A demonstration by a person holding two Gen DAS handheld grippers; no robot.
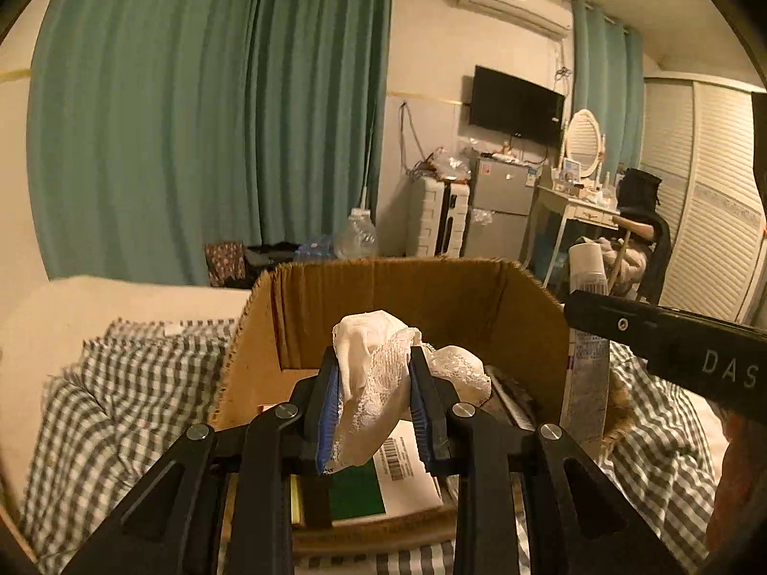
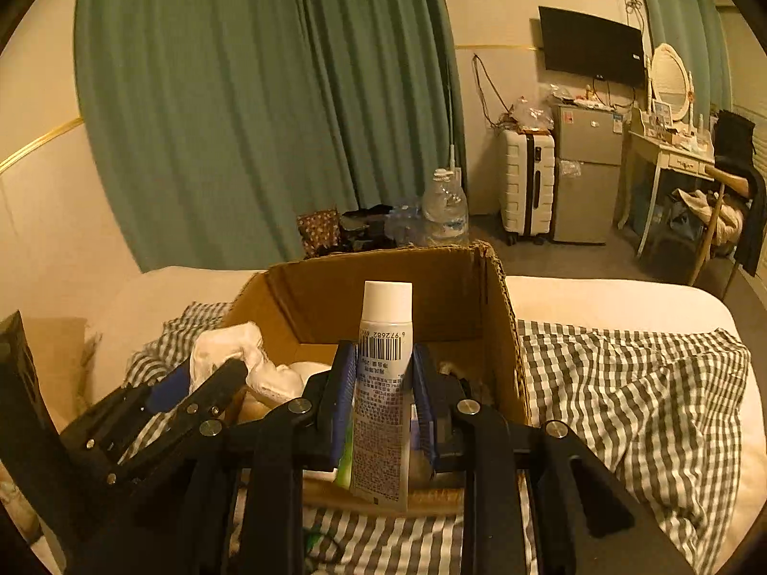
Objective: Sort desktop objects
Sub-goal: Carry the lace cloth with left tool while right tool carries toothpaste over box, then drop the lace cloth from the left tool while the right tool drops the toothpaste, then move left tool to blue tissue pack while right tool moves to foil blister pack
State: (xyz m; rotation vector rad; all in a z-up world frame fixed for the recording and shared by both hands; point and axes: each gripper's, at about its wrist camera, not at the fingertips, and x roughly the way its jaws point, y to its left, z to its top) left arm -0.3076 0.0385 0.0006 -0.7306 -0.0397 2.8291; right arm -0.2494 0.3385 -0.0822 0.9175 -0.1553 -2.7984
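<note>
My left gripper (image 1: 373, 359) is shut on a white lace cloth (image 1: 369, 383) and holds it over the open cardboard box (image 1: 431, 287); the cloth (image 2: 225, 345) and the left gripper (image 2: 191, 383) also show at the left in the right wrist view. My right gripper (image 2: 383, 354) is shut on a white tube with a white cap (image 2: 383, 383), upright, cap up, over the near edge of the box (image 2: 383, 268). The tube (image 1: 587, 335) and right gripper body show at the right edge in the left wrist view. Books or packets with a barcode label (image 1: 398, 460) lie in the box.
The box sits on a bed with a grey checked blanket (image 2: 623, 407) and a white sheet (image 2: 599, 297). Beyond are green curtains (image 1: 191, 120), a water bottle (image 2: 443, 211), a suitcase (image 2: 525, 182), a small fridge (image 2: 587, 172), a wall TV (image 2: 592, 45) and a dressing table (image 2: 671, 143).
</note>
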